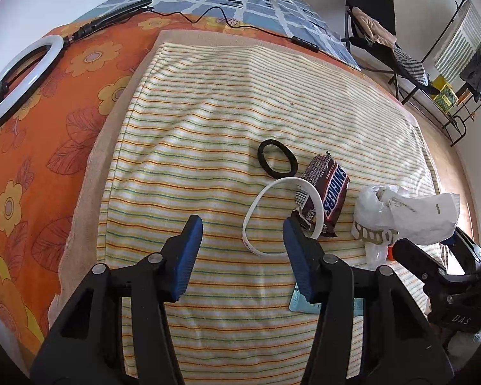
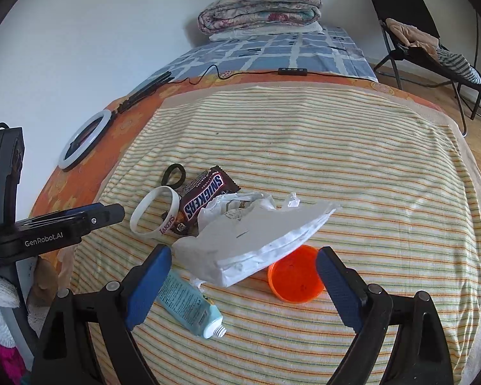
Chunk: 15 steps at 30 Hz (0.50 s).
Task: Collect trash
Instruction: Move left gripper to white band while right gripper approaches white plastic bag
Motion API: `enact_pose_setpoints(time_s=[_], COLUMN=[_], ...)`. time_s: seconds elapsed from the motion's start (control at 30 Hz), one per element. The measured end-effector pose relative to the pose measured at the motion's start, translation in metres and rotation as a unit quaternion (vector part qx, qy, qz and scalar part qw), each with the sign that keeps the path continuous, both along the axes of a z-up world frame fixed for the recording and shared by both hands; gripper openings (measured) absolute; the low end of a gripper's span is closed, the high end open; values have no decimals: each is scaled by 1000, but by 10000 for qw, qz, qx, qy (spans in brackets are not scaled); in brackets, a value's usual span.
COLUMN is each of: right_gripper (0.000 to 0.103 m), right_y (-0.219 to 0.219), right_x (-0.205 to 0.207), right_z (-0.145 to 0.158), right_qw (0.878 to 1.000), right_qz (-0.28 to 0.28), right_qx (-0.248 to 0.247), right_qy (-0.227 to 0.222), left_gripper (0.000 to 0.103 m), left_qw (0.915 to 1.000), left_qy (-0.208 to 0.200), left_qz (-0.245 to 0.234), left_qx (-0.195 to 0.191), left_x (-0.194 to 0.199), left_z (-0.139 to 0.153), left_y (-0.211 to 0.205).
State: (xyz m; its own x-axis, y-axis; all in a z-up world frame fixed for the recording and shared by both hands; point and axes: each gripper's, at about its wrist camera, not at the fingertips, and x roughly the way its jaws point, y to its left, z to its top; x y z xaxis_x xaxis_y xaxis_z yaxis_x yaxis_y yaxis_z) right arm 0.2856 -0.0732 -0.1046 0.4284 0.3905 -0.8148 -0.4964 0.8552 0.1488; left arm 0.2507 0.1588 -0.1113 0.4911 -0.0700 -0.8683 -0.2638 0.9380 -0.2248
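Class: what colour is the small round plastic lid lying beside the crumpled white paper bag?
Orange; the small round plastic lid shows best in the right wrist view.

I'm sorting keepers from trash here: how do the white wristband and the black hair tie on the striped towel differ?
The white rubber wristband is a flat strip with red lettering; the black hair tie is a plain rounded cord. The wristband makes the larger loop. The wristband overlaps the brown Snickers wrapper, while the hair tie lies just beyond it on the striped towel. Both are closed loops lying side by side.
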Motion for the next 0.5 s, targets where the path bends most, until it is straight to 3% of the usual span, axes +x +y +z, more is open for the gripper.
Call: enact_pose_setpoints(time_s=[0.3, 0.5], right_gripper=[93, 91], right_y=[19, 22], right_x=[9, 11], right_z=[-20, -23], right_qw=[9990, 9983], right_qz=[138, 217], right_qx=[-408, -499], right_qy=[-116, -222], left_gripper=[39, 18], left_qw=[9997, 9981], left_qy=[155, 200], left_qz=[-127, -149], left_qx=[157, 561], left_x=[12, 14], left_z=[-17, -19], left_y=[-5, -9])
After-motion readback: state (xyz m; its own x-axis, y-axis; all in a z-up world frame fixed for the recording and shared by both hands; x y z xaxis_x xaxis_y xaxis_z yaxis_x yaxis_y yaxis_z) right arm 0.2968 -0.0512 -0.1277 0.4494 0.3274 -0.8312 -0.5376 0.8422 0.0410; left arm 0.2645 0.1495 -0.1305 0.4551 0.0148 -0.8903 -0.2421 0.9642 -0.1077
